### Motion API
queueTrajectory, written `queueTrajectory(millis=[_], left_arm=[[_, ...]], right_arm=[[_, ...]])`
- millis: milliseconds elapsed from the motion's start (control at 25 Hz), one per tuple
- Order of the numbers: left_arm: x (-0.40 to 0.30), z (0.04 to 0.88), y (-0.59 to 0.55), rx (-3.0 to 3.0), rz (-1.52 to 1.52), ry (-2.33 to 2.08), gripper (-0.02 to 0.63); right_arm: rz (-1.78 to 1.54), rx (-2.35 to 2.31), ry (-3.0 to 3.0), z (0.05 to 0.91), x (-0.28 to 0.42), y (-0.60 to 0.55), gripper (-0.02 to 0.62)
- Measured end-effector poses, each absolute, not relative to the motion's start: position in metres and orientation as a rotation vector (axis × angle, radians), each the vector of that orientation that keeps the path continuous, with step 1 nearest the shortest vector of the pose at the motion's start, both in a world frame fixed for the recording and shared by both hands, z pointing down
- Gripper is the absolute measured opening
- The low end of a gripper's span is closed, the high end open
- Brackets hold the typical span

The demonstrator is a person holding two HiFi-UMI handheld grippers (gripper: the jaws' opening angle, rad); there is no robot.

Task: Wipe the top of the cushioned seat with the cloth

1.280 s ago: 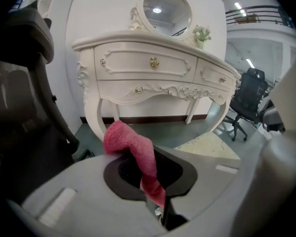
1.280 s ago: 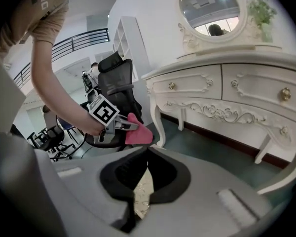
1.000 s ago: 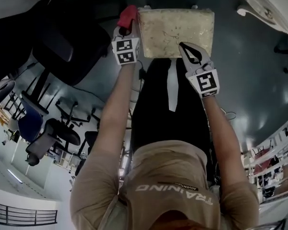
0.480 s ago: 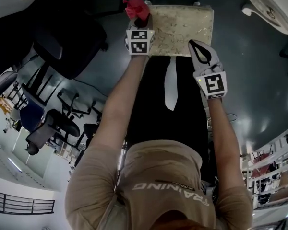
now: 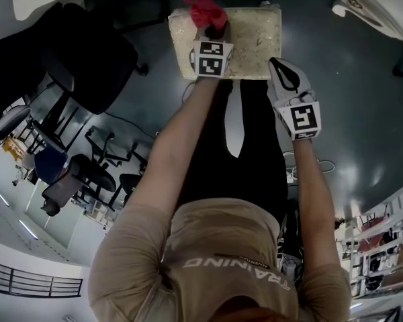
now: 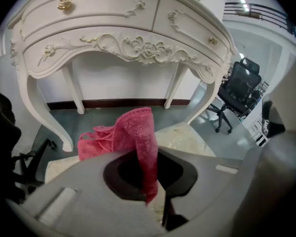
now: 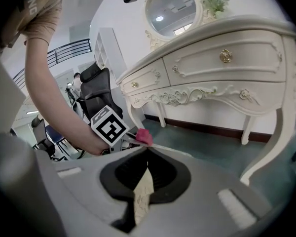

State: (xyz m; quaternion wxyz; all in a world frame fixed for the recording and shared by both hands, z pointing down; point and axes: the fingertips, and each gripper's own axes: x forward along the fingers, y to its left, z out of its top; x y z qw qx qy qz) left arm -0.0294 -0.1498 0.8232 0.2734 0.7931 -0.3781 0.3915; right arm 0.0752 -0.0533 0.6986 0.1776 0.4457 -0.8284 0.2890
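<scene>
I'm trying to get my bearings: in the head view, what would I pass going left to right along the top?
Black office chair → cloth, pinched in the left gripper → right gripper. The cushioned seat lies under the cloth, so it is left out.
</scene>
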Motion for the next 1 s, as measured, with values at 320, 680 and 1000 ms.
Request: queueTrajectory(millis=[320,680,1000], left_arm=[[0.062,0.828,-0.129,2.187,1.058,-0.888,0.032],[0.140,0.838,-0.107,2.209,1.053,-0.701,0.032],[0.167,0.832,-0.062,2.205,1.006,-0.430,0.032]], right_arm=[[0.872,1.346,-2.297,0.715,0.121,-0.038,0.005],[0.911,1.447,-2.239,0.729,0.154,-0.022,0.005],[0.913,1.487,-2.192,0.728,0.161,-0.003,0.005]])
